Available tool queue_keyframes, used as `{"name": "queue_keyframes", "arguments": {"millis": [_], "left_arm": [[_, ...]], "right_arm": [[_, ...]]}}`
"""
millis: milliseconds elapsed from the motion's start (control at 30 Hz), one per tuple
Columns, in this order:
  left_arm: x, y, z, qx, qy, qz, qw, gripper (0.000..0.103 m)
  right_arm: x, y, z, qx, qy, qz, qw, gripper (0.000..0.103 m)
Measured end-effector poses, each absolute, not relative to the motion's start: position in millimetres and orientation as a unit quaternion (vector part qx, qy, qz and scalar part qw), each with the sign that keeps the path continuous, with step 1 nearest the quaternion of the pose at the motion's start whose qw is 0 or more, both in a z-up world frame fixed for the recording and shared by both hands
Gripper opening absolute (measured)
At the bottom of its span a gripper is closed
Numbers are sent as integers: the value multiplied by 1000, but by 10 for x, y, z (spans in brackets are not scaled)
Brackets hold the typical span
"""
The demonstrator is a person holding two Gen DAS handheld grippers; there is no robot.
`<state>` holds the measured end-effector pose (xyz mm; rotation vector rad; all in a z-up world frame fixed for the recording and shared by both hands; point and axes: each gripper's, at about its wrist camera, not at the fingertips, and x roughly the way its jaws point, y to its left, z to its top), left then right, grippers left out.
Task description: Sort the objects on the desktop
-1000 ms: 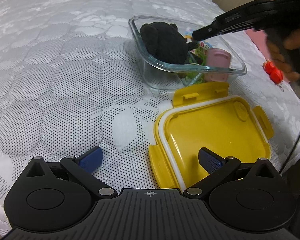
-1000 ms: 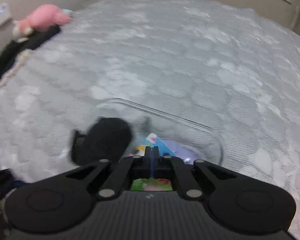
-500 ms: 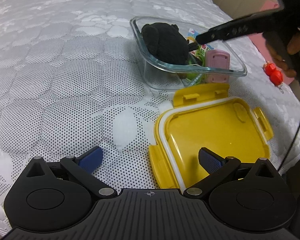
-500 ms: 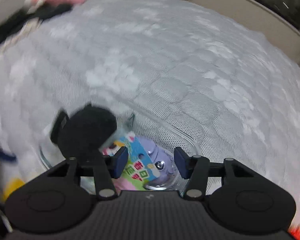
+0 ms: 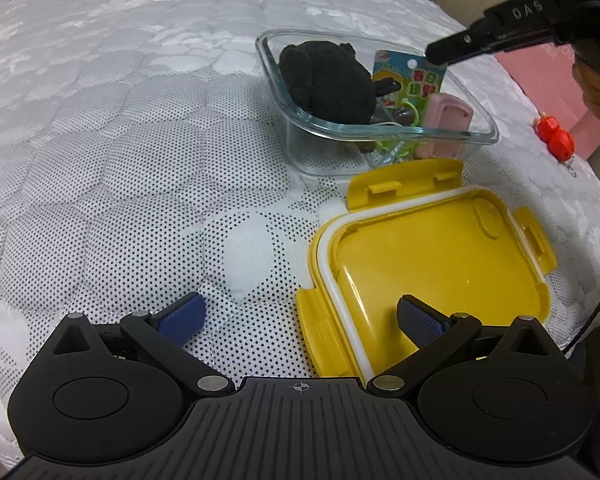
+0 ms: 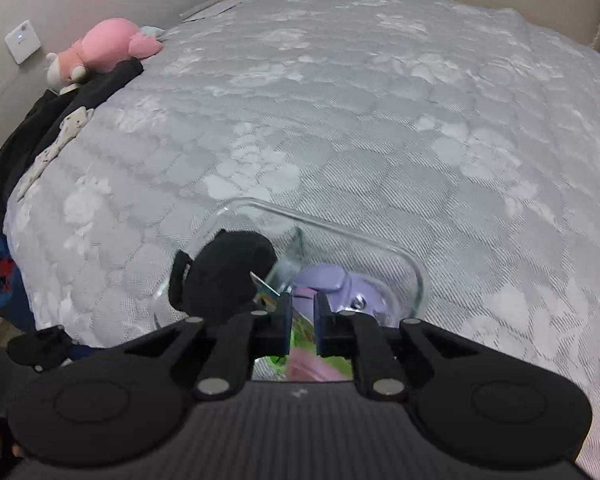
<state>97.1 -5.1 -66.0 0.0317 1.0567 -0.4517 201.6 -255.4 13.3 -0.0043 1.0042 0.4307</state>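
A clear glass container (image 5: 380, 130) stands on the white quilted bed and holds a black plush (image 5: 324, 80), a colourful card packet (image 5: 412, 80) leaning upright, and a pink case (image 5: 448, 116). My right gripper (image 5: 438, 54) hovers at the packet's top corner. In the right wrist view its jaws (image 6: 302, 316) are closing to a narrow gap with nothing pinched, above the black plush (image 6: 228, 276) and a purple item (image 6: 332, 280). My left gripper (image 5: 300, 316) stands open low over the bed, its right finger over the yellow lid (image 5: 440, 264).
The yellow lid lies upside down just in front of the container. A red charm (image 5: 556, 136) lies on the bed to the right, near a pink box (image 5: 540, 76). A pink plush (image 6: 104, 46) and dark clothes (image 6: 60, 112) lie at the bed's far left edge.
The right gripper opened inside the container, let go of the card packet, then rose and drew back while closing. The packet now leans upright. The left gripper has not moved.
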Motion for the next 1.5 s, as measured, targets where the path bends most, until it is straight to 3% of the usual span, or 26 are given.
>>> {"name": "queue_keyframes", "arguments": {"millis": [133,200,333,400,433,467,533,733,867,1000,1067,1333,1500], "left_arm": [[968,-48,-659,16,500,-215,839,103],[973,-46,-658,14,500,-215,839,103],[969,-53,-657,17,500,-215,839,103],[962,-54,-655,19,499,-215,839,103],[960,-54,-653,19,499,-216,839,103],[959,-48,-651,18,499,-217,839,103],[959,-33,-649,14,499,-218,839,103],[970,-49,-646,13,501,-214,839,103],[960,-73,-649,26,501,-214,838,103],[962,-55,-652,25,501,-217,837,103],[977,-55,-652,23,501,-216,838,103],[979,-100,-660,32,500,-209,839,103],[973,-109,-660,32,499,-206,841,103]], "right_arm": [[1990,-2607,106,21,473,201,858,9],[1947,-2601,168,46,465,204,860,1],[1861,-2492,387,77,438,214,870,1],[1811,-2369,496,41,426,217,877,3],[1779,-2305,548,13,419,216,882,12],[1749,-2246,575,-25,414,217,884,33],[1715,-2164,552,-100,412,216,880,54],[1850,-2111,137,-210,441,203,849,45],[2030,-2125,-86,-196,467,234,830,44],[2054,-2144,-116,-168,484,242,824,34],[1988,-2189,-24,-162,470,226,838,6],[1636,-2283,342,-91,434,262,857,1],[1611,-2358,472,12,421,216,881,1]]}}
